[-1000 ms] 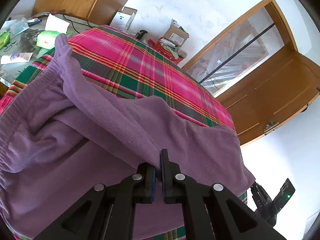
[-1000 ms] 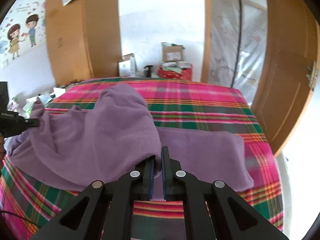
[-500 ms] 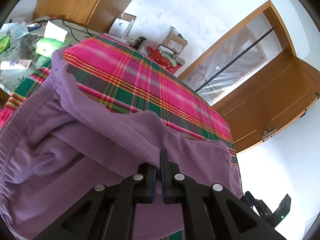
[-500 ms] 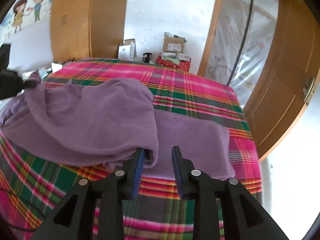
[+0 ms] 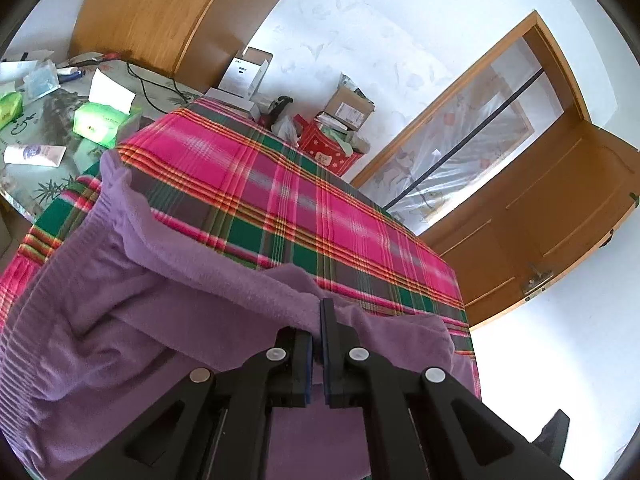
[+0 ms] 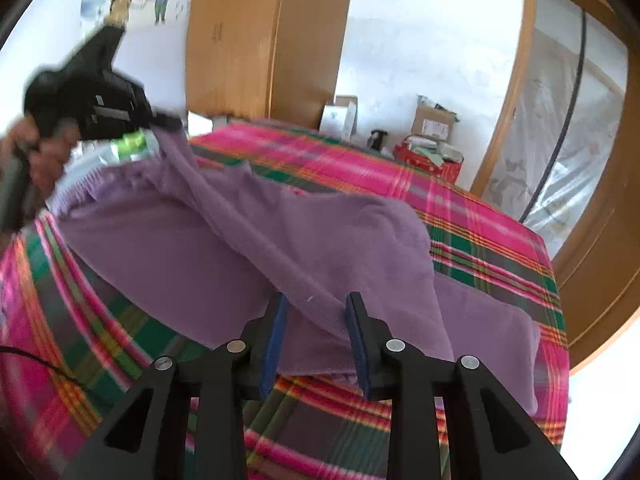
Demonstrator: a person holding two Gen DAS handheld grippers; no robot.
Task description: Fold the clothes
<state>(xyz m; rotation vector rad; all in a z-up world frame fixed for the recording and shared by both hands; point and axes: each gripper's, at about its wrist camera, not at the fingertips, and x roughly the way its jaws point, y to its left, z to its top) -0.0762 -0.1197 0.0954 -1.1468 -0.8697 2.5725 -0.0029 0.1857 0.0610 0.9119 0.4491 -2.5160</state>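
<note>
On a bed spread with a pink-and-green plaid blanket [image 6: 460, 216], a pair of purple fleece trousers [image 6: 248, 248] lies rumpled, one leg draped over the other, the ribbed waistband bunched at the near end. The left gripper [image 5: 320, 320] is clamped on a raised fold of the fleece. The right gripper [image 6: 316, 312] is opening, its blue pads [image 6: 276, 332] apart with loose cloth between them.
</note>
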